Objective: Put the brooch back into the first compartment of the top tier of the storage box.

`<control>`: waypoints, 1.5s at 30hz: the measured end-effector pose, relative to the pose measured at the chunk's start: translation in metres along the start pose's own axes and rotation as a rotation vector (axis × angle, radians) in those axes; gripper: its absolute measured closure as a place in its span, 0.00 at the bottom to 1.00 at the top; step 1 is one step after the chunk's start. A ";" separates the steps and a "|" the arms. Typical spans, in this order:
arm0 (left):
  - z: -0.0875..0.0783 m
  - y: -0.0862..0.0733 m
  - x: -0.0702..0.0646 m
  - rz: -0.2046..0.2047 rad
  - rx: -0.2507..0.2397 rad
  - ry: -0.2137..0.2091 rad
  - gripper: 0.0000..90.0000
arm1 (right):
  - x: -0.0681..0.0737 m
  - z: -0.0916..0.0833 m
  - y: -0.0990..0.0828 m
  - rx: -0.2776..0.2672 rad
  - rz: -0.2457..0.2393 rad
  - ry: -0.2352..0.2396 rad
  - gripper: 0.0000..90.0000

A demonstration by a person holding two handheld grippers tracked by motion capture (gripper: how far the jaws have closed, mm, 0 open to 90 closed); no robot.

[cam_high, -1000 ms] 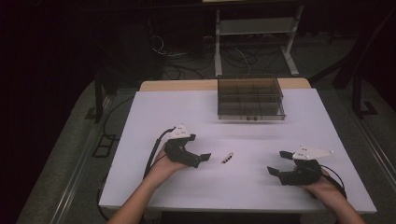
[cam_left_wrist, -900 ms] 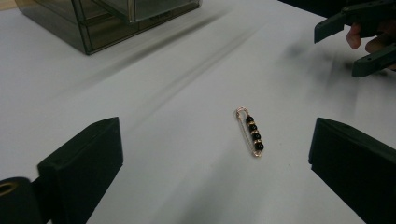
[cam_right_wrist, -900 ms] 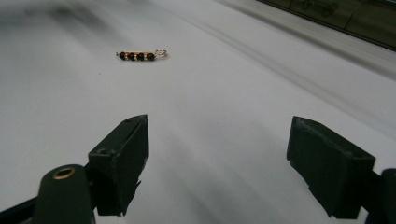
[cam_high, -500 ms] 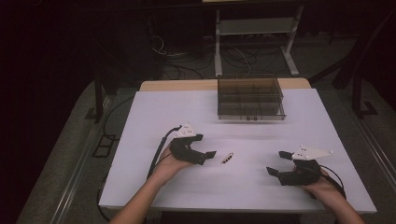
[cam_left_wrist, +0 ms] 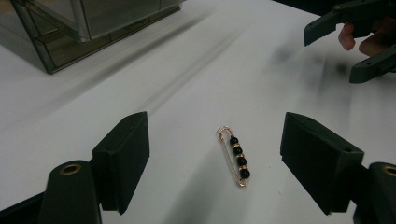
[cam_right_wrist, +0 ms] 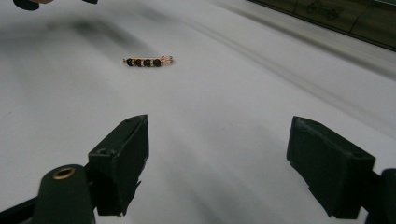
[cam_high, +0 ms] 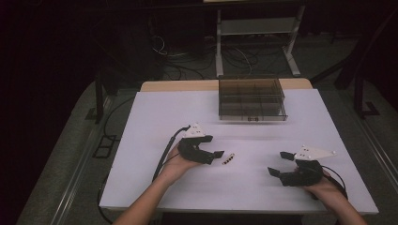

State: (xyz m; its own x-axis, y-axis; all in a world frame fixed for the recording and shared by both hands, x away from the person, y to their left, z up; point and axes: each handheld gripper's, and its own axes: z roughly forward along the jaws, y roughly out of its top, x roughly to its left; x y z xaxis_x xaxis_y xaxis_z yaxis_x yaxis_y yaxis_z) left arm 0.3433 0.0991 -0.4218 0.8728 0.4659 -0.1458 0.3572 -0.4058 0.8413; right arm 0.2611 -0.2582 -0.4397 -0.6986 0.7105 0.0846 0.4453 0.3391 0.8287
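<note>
Your left gripper [cam_high: 217, 157] sits low on the white tabletop [cam_high: 141, 140], left of centre, jaws pointing right toward the pin [cam_high: 228, 160]. Its jaws have just been closing but stand apart, gripping nothing. In the left gripper view the pin [cam_left_wrist: 235, 157] lies flat on the tabletop in the gap ahead of the two pads, clear of both and a bit nearer the right one.

The pin is a gold safety pin with four black beads in a row. It lies near the middle of the tabletop, just beyond your left gripper's tips, well apart from your right gripper [cam_high: 280, 163]. In the right gripper view the pin [cam_right_wrist: 147, 61] shows farther off, up and left, lying crosswise.

The box [cam_high: 252, 98], a dark see-through one with inner dividers, stands at the far edge of the tabletop, right of centre and well apart from the pin. One corner of it shows at the top left of the left gripper view [cam_left_wrist: 60, 32].

Your right gripper rests near the front right of the tabletop, jaws pointing left, spread wide and empty; bare tabletop lies between its pads.
</note>
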 end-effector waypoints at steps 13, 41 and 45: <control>0.015 0.003 -0.003 0.000 0.026 -0.010 0.39 | 0.000 0.001 -0.001 0.004 -0.006 -0.004 0.23; 0.044 0.001 -0.023 0.053 0.124 -0.017 0.78 | 0.002 0.002 -0.001 0.018 -0.028 -0.005 0.23; 0.046 -0.001 -0.024 0.052 0.137 -0.014 0.81 | 0.002 0.002 -0.001 0.019 -0.028 -0.003 0.23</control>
State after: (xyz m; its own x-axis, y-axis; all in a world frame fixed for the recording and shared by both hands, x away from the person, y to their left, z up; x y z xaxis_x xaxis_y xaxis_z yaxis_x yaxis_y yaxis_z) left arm 0.3375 0.0525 -0.4435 0.8957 0.4304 -0.1120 0.3524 -0.5332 0.7691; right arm 0.2606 -0.2555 -0.4415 -0.7093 0.7024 0.0597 0.4362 0.3708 0.8199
